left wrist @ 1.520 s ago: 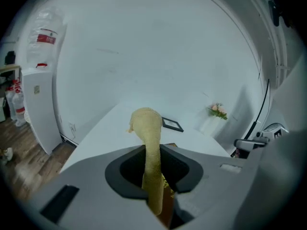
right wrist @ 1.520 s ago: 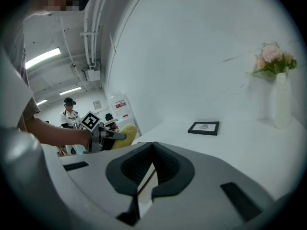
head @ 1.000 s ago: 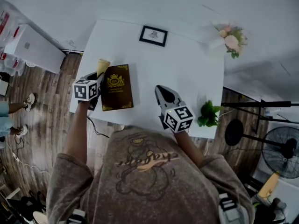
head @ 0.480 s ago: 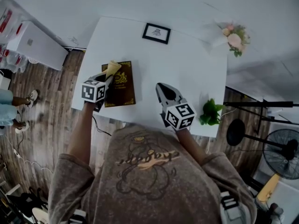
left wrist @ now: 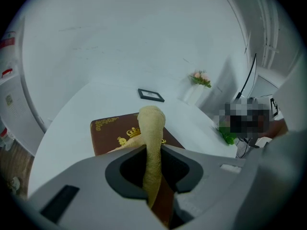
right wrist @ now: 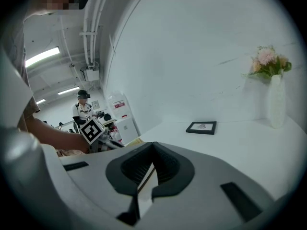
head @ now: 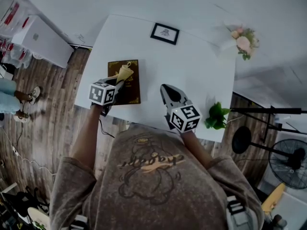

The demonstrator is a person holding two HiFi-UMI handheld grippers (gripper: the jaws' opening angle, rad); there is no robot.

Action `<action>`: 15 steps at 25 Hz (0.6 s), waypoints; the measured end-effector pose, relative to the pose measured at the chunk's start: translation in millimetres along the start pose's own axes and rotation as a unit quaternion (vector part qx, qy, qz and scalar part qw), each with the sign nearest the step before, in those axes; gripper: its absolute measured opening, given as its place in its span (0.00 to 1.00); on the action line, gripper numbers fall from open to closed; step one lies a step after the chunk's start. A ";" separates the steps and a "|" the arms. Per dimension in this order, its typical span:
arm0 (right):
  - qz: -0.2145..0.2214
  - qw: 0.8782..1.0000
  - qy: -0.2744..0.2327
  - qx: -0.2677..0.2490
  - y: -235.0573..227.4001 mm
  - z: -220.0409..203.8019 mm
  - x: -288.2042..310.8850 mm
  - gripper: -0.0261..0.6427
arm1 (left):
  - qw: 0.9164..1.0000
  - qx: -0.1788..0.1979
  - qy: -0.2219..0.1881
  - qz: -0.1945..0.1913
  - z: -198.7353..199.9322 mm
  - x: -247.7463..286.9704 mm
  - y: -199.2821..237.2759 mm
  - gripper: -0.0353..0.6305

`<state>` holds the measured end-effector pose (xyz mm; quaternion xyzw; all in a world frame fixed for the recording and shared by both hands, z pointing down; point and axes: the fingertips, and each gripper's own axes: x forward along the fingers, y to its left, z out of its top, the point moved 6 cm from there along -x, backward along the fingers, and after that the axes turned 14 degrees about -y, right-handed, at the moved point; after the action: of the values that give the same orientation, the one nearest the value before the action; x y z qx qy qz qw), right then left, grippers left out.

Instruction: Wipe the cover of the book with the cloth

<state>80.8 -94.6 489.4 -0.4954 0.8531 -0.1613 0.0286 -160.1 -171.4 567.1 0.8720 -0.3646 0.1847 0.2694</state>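
A dark brown book (head: 131, 83) with gold ornament lies flat near the table's left front edge. My left gripper (head: 117, 83) hovers over its cover, shut on a rolled yellow cloth (head: 124, 73). In the left gripper view the cloth (left wrist: 152, 126) sticks out forward between the jaws of the left gripper (left wrist: 152, 150), above the book (left wrist: 111, 134). I cannot tell whether the cloth touches the cover. My right gripper (head: 166, 88) is over bare table to the right of the book. In its own view the right gripper (right wrist: 152, 145) is shut with nothing held.
A small black picture frame (head: 165, 33) lies at the back of the white table (head: 201, 71). A vase of flowers (head: 241, 41) stands at the back right, and a green plant (head: 216, 116) at the front right corner. White boxes (head: 41, 40) sit on the floor to the left.
My left gripper has carried the cloth rightward from the book's left edge to over the middle of the cover. The right gripper has stayed put.
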 end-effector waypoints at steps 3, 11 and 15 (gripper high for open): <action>0.006 1.000 0.001 -0.001 4.5 -0.2 -2.0 0.03 | 1.000 0.000 0.003 -0.011 -6.4 -1.1 -12.6 0.15; 0.016 1.000 0.002 -0.002 10.1 -0.4 -8.9 0.03 | 0.999 0.005 0.013 -0.036 -23.3 -5.5 -47.6 0.15; 0.019 1.000 0.002 -0.004 11.3 0.4 -13.4 0.03 | 0.999 0.006 0.020 -0.049 -31.3 -9.5 -63.0 0.15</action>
<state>78.3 -78.1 484.1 -0.4786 0.8632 -0.1581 0.0280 -124.0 -110.2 565.6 0.8863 -0.3151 0.1909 0.2804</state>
